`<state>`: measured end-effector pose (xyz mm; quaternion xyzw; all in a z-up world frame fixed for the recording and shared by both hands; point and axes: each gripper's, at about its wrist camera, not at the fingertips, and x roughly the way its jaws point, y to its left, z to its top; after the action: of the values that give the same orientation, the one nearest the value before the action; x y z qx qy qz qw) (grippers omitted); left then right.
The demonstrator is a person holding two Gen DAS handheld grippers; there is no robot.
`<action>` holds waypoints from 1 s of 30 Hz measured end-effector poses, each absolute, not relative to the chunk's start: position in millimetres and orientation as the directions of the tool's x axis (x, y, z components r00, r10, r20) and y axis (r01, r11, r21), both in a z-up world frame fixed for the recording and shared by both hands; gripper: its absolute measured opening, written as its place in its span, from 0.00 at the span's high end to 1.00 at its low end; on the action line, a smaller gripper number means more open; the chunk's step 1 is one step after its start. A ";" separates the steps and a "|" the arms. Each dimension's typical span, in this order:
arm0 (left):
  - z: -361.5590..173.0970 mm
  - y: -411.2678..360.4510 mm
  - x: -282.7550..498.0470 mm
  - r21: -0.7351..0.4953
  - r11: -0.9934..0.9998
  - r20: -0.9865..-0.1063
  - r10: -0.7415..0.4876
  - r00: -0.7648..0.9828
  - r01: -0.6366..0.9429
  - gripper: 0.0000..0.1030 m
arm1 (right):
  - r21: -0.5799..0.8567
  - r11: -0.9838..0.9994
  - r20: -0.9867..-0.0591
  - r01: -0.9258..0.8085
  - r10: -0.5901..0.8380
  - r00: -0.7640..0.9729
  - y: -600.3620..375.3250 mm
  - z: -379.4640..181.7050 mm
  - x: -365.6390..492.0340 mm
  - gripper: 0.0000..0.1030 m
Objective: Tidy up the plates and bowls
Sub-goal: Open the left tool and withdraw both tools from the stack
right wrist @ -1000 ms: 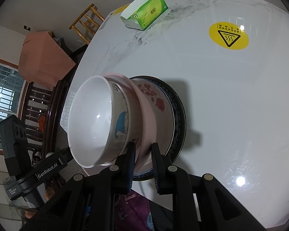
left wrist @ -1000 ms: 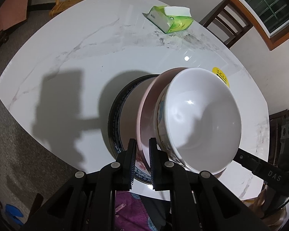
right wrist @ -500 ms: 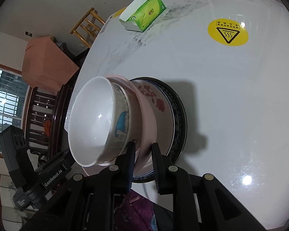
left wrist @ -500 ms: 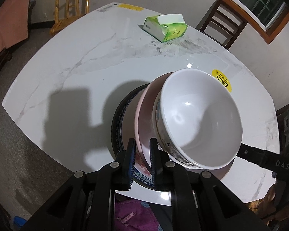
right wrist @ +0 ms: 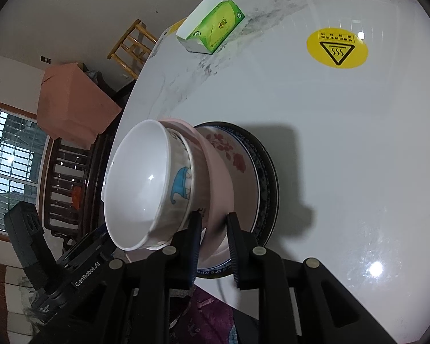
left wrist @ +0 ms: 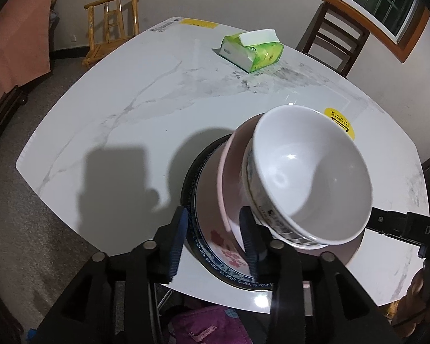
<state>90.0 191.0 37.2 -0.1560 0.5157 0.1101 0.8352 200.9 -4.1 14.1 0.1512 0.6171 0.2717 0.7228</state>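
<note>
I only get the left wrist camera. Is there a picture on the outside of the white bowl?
Observer: Yes. The right wrist view shows a blue cartoon drawing on the white bowl, on its side.
Child: What's on the yellow sticker? The bowl hides half.
Observer: The yellow sticker has a black triangle with wavy steam lines.
Child: Where's the other gripper's tip?
Observer: The right gripper has a finger on either side of the rim of the pink plate. I cannot tell whether they pinch it.
</note>
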 end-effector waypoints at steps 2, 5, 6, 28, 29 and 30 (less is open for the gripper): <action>36.9 190.9 90.0 -0.138 0.928 -0.894 0.034 0.447 -0.346 0.62 | 0.548 0.809 -0.811 -0.213 0.576 0.100 -3.9 15.9 199.6 0.81; 37.1 188.9 89.3 -0.109 0.932 -0.889 0.064 0.453 -0.347 0.58 | 0.548 0.808 -0.809 -0.218 0.578 0.107 -3.4 16.4 199.6 0.81; 37.3 188.2 89.5 -0.098 0.933 -0.887 0.075 0.455 -0.346 0.56 | 0.546 0.808 -0.809 -0.223 0.578 0.112 -3.2 16.8 199.1 0.81; 47.0 175.1 63.3 0.033 0.958 -0.759 0.210 0.617 -0.286 0.46 | 0.498 0.813 -0.765 -0.301 0.575 0.290 -1.7 28.1 181.1 0.81; 50.1 174.1 60.0 0.038 0.958 -0.741 0.218 0.635 -0.284 0.42 | 0.505 0.809 -0.753 -0.301 0.583 0.304 -3.2 30.5 178.7 0.81; 51.6 174.1 58.5 0.041 0.958 -0.732 0.223 0.643 -0.285 0.40 | 0.506 0.808 -0.746 -0.302 0.585 0.316 -4.1 32.5 176.9 0.81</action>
<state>58.5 174.1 51.6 -0.0388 0.3984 0.1400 0.9056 176.9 -4.1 32.5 0.1375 0.5145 0.2776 0.7995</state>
